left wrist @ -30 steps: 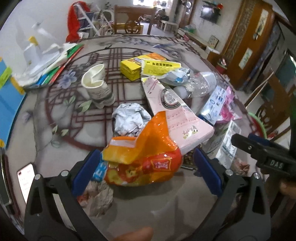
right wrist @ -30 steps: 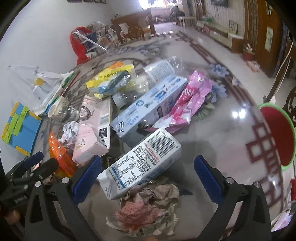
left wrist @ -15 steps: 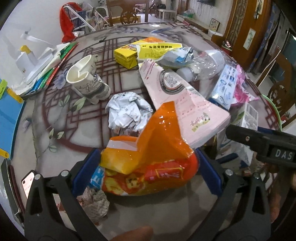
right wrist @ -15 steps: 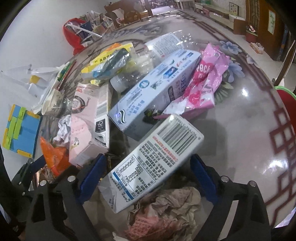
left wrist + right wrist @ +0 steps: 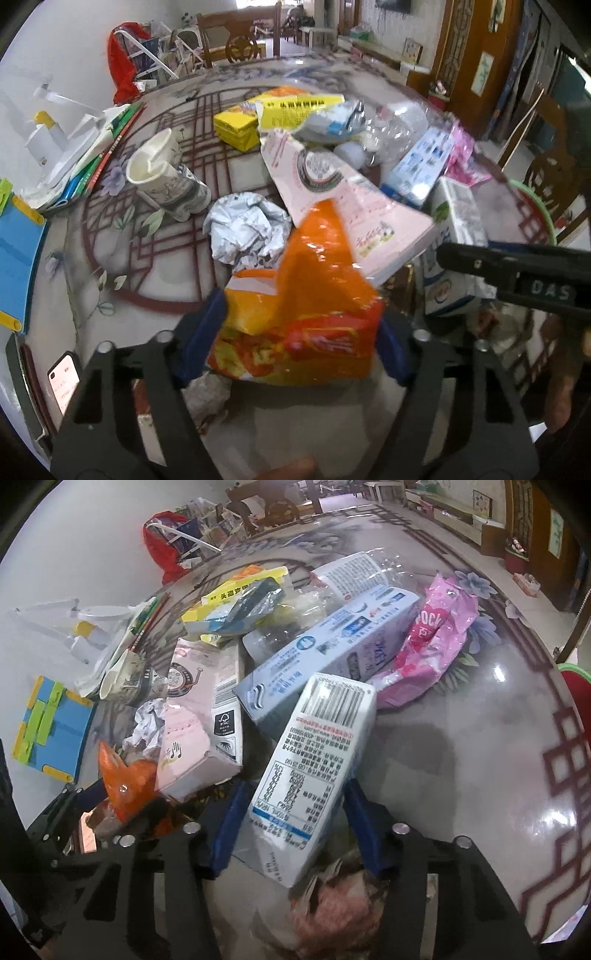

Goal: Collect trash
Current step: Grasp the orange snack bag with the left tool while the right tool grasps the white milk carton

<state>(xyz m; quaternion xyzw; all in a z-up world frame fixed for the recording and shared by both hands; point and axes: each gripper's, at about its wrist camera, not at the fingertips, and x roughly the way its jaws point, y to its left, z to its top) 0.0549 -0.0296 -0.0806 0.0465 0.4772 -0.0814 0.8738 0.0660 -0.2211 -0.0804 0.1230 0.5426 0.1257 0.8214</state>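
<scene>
Orange snack bag (image 5: 295,325) sits pinched in the left gripper (image 5: 295,332) – its jaws have just been closing – low over the table (image 5: 177,280). Rightward, the right gripper (image 5: 295,812), jaws also just closing, clamps a white milk carton (image 5: 314,768) beside the trash pile.

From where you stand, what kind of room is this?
Most likely the dining or living area of a home. A large round patterned table is littered with packaging, carved wooden chairs stand beyond it, and a wall-mounted television hangs over a low cabinet in the background.
</scene>
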